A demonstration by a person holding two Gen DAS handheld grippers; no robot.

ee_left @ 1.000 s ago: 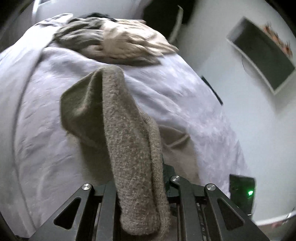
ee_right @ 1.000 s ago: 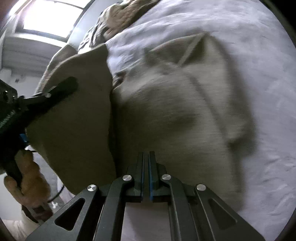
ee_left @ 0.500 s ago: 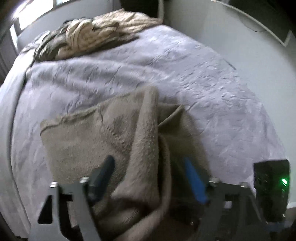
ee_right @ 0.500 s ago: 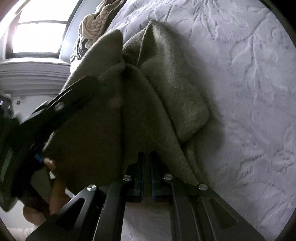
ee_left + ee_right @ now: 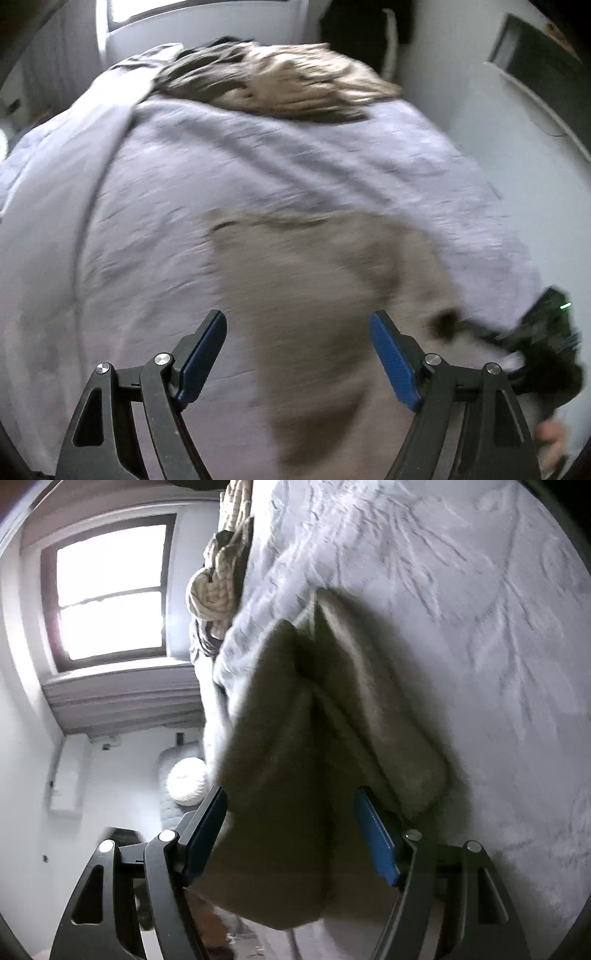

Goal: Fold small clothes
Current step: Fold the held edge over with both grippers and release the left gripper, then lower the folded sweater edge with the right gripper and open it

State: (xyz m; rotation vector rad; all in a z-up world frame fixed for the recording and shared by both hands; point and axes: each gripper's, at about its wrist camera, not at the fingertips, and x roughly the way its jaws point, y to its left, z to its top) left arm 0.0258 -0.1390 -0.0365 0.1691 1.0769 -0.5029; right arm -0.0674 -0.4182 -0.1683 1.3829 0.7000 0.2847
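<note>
Change: both grippers have let go of the olive-brown fuzzy knit garment (image 5: 317,295), which a second ago hung pinched and lifted and now lies dropped on the pale lavender quilted bedspread (image 5: 129,229).
Left gripper: the left gripper (image 5: 297,328) is released, its blue-padded jaws spread wide above the garment with nothing pressed between them; the view is smeared by motion.
Right gripper: the right gripper (image 5: 288,801) has just been opening; the garment's near fold sits between the spread jaws, but the pads do not squeeze it.
Garment position: it lies in a loose, doubled heap near the bed's closer edge, well apart from the beige and dark pile of knitted clothes (image 5: 273,81) at the far end of the bedspread. A ridge runs down the garment's middle in the right wrist view.
Handling: by its look, light, soft and limp, with a fuzzy surface that should grip the pads rather than slip; it will sag and bunch wherever it is unsupported.
Where to hold: probably at two corners or a hem edge, one gripper each, pinching a single layer so the cloth can be spread flat.
Risk: catching both layers, or the bedspread beneath.
</note>
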